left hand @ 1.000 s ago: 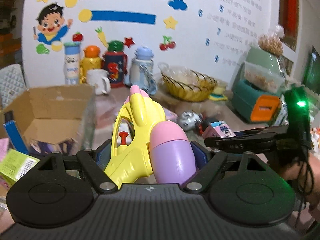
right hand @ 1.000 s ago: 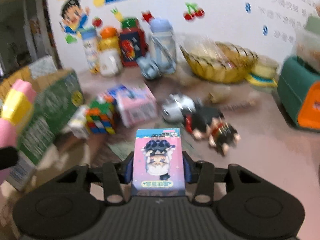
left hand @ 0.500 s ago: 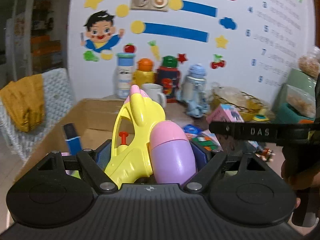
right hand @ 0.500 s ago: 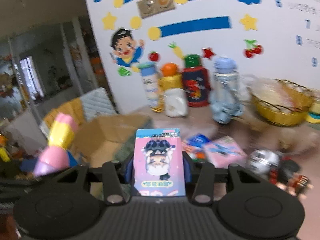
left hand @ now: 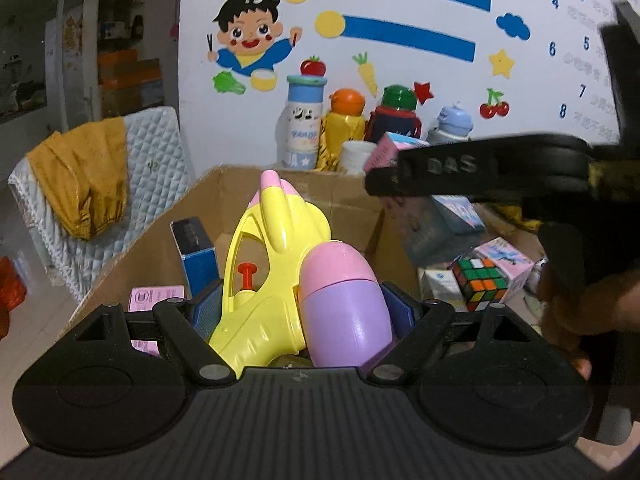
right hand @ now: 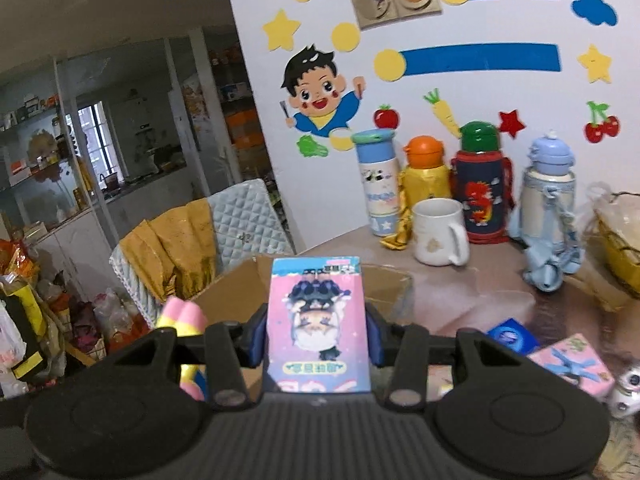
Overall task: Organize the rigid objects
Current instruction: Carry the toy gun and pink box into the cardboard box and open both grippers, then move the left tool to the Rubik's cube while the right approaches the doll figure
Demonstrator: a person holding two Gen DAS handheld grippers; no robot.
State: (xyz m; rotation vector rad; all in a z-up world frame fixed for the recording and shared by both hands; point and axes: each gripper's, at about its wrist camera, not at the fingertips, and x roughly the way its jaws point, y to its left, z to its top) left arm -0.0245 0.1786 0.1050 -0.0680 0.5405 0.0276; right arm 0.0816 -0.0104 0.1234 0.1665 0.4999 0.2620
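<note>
Cardboard box (left hand: 280,196) below — tongs clamp toys.

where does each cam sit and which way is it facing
Left wrist: on the left tool, facing the cardboard box and wall; it holds a water gun; the right tool and a hand show.
Right wrist: on the right tool, facing the box and bottles; it holds a pink card box; the gun's tip shows at left.
Shared: box, gun, mug, bottles, wall stickers.
</note>
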